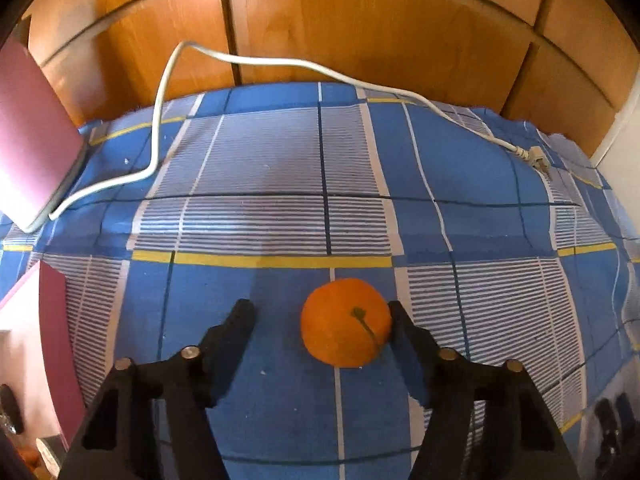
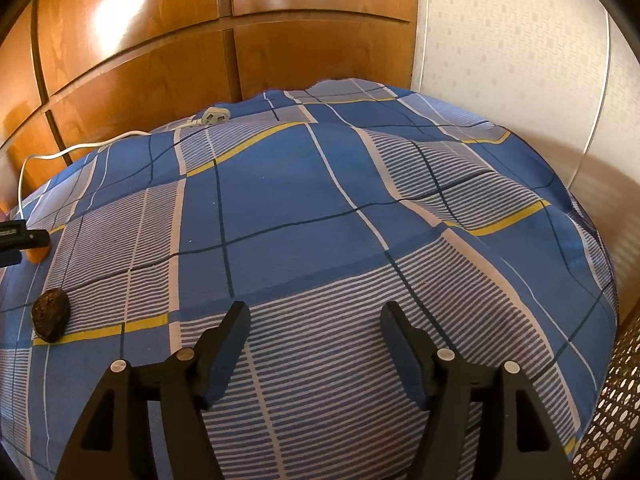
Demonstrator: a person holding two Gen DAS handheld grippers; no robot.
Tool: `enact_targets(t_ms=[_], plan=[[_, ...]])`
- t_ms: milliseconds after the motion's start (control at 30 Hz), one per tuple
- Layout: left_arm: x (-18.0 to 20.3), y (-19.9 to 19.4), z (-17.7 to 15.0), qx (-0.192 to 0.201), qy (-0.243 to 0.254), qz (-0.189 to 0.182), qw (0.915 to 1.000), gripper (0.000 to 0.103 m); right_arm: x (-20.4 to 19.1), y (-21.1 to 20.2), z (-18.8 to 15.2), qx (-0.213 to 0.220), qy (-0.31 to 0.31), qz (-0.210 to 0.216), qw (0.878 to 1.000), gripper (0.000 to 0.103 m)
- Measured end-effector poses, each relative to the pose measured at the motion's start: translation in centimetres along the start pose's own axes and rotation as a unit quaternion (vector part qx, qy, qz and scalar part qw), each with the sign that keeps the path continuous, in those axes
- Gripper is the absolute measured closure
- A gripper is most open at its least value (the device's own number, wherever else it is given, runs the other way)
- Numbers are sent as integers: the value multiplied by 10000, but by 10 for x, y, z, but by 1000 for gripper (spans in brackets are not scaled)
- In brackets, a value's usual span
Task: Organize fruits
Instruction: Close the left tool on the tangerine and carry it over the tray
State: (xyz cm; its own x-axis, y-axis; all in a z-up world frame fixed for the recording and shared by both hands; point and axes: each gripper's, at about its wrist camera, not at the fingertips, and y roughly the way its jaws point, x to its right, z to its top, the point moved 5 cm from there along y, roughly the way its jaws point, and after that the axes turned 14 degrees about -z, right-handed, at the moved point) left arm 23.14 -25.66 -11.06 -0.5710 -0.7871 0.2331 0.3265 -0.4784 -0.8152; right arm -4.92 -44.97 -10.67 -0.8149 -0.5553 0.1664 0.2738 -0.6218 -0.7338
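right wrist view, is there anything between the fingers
No, the right gripper has only the checked bedsheet showing in its gap.

In my right wrist view, the orange (image 2: pixel 37 255) is mostly hidden behind the left gripper (image 2: pixel 24 236), itself cut by the frame edge. In my left view, the pink box (image 1: pixel 28 344) runs off-frame, its contents too blurred to identify.

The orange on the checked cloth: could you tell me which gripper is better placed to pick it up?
Left. The orange lies between the left gripper's open fingers, against the right-hand one. The right gripper is open over bare cloth, with the orange far off at its view's left edge.
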Motion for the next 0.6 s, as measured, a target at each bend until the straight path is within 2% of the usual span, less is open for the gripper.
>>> enact_targets(t_ms=[33,367,600], plan=[[4,-1,-1,2,41,-166,9999,62,0,0,0,0,1,1,10000,34],[18,-56,-30,299,4,-605,9977,63,-2,0,0,13,-11,-36,10000,34],[5,-106,-58,631,-347,-825,9940,63,-1,0,1,11,-31,-44,10000,34]])
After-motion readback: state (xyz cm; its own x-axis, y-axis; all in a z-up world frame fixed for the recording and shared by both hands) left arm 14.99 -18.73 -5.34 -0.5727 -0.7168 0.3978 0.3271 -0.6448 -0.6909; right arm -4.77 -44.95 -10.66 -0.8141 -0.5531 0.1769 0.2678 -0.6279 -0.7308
